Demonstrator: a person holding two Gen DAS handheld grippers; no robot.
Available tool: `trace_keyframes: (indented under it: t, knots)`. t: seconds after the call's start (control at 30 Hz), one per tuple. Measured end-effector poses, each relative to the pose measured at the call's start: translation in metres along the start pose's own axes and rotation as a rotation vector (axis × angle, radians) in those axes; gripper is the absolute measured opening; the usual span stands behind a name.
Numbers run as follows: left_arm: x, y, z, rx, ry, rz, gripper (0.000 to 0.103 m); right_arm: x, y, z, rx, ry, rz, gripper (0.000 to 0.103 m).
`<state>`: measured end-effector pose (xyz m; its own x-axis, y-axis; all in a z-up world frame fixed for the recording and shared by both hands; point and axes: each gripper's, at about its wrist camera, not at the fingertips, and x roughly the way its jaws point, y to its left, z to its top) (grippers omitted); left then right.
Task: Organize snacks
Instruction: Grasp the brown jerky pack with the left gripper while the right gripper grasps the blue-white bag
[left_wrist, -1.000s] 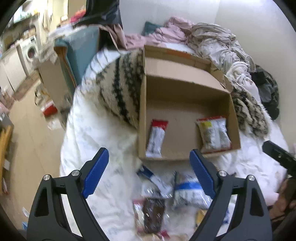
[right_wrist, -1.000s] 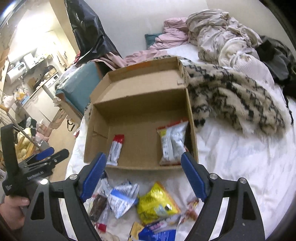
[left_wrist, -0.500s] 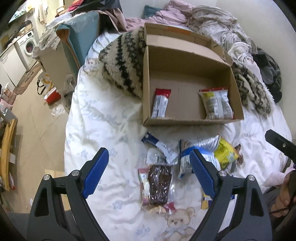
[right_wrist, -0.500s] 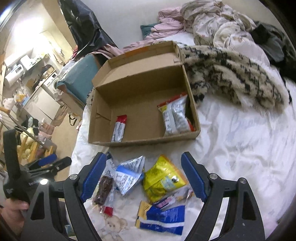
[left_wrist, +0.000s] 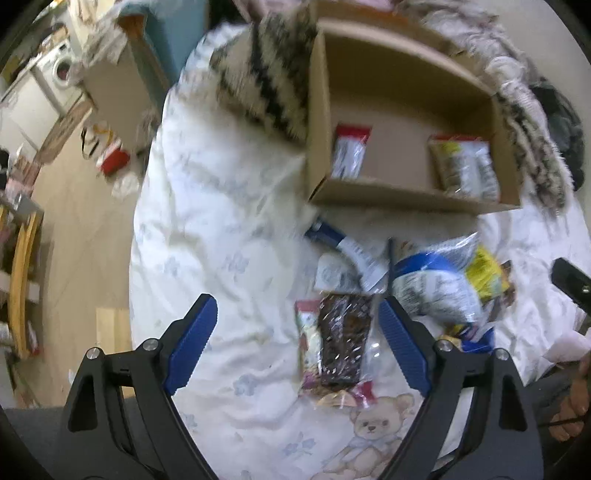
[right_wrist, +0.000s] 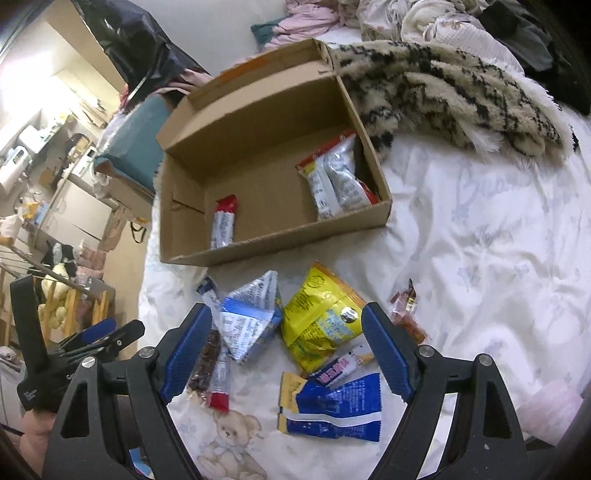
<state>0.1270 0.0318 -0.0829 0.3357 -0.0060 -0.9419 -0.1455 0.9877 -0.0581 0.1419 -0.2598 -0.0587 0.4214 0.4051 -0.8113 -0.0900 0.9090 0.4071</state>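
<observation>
Both grippers, left (left_wrist: 295, 343) and right (right_wrist: 284, 347), are held wide and empty above loose snacks (right_wrist: 317, 325), ready for the box (right_wrist: 280, 245).

An open cardboard box (right_wrist: 273, 162) sits on the bed, its flap folded back. Inside lie a red-topped silver bar (right_wrist: 222, 225) at the left and a silver-and-red packet (right_wrist: 338, 182) against the right wall. In front of the box, loose on the sheet: a blue-and-silver pouch (right_wrist: 249, 319), a crumpled yellow bag (right_wrist: 319, 319), a flat blue wrapper (right_wrist: 334, 408), a dark chocolate snack in clear wrap (left_wrist: 343, 341) and a small reddish-brown candy (right_wrist: 406, 314), set apart to the right.
</observation>
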Motion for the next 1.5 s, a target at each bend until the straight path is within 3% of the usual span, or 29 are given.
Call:
trace_keyframes:
  t: [0.13, 0.3, 0.5, 0.67, 0.73, 0.77, 0.9, 1.07, 1.37, 1.5]
  knots:
    - [0.021, 0.009, -0.004, -0.055, 0.094, -0.022, 0.087, 0.001, -0.002, 0.003, 0.017, -0.006, 0.008, 0.086]
    - [0.051, 0.003, -0.016, -0.053, 0.201, -0.018, 0.087, 0.007, -0.004, 0.004, 0.037, 0.009, 0.008, 0.086]
    - [0.067, -0.027, -0.018, 0.005, 0.220, -0.069, 0.087, 0.010, -0.005, 0.005, 0.039, 0.020, 0.001, 0.086]
    - [0.089, -0.040, -0.020, 0.045, 0.278, -0.054, 0.087, 0.010, -0.011, 0.003, 0.051, 0.027, -0.011, 0.086]
    - [0.097, -0.038, -0.021, 0.029, 0.297, -0.053, 0.077, 0.010, -0.013, 0.003, 0.058, 0.030, -0.015, 0.086]
    - [0.098, -0.036, -0.022, 0.017, 0.304, -0.076, 0.063, 0.011, -0.014, 0.003, 0.062, 0.031, -0.019, 0.086]
    - [0.089, -0.035, -0.022, 0.017, 0.287, -0.106, 0.051, 0.012, -0.014, 0.003, 0.065, 0.033, -0.021, 0.086]
    - [0.074, -0.028, -0.027, 0.002, 0.273, -0.086, 0.050, 0.011, -0.012, 0.004, 0.058, 0.027, -0.014, 0.086]
    - [0.034, -0.011, -0.036, -0.033, 0.237, -0.153, 0.046, 0.010, -0.011, 0.004, 0.072, 0.042, 0.017, 0.086]
    - [0.028, 0.004, -0.039, -0.104, 0.236, -0.175, 0.046, 0.028, -0.014, -0.001, 0.159, 0.164, 0.187, 0.086]
